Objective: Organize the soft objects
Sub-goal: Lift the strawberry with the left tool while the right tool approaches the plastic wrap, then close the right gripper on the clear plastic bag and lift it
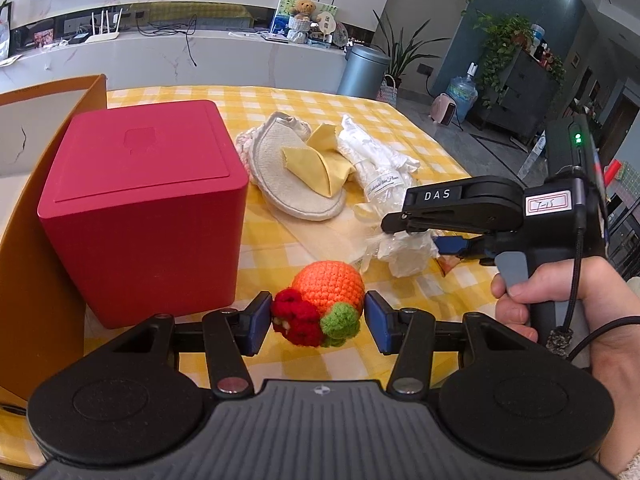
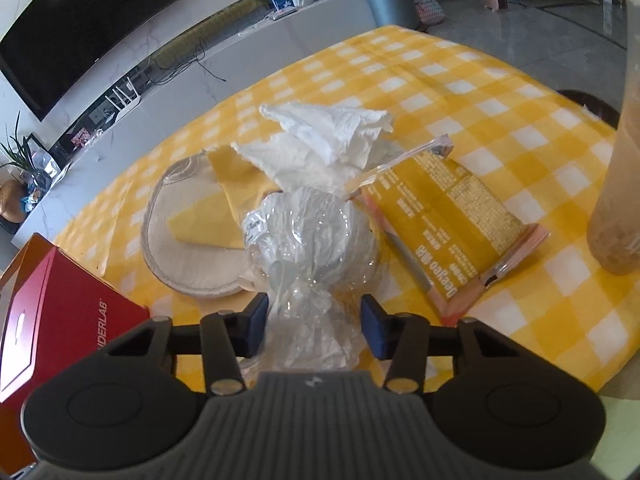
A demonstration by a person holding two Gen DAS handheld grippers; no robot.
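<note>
Left gripper [image 1: 318,322] jaws clamp crochet fruit [image 1: 320,308]; right gripper [image 2: 314,326] jaws straddle cellophane bundle [image 2: 308,240], contact unclear

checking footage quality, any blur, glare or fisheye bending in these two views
Left wrist view: sharp, evenly lit; fisheye bows the red box and far counter. Right wrist view: softer overall, glare on the plastic-wrapped bundle, a blurred tall cup at the right edge, table edge curved.
</note>
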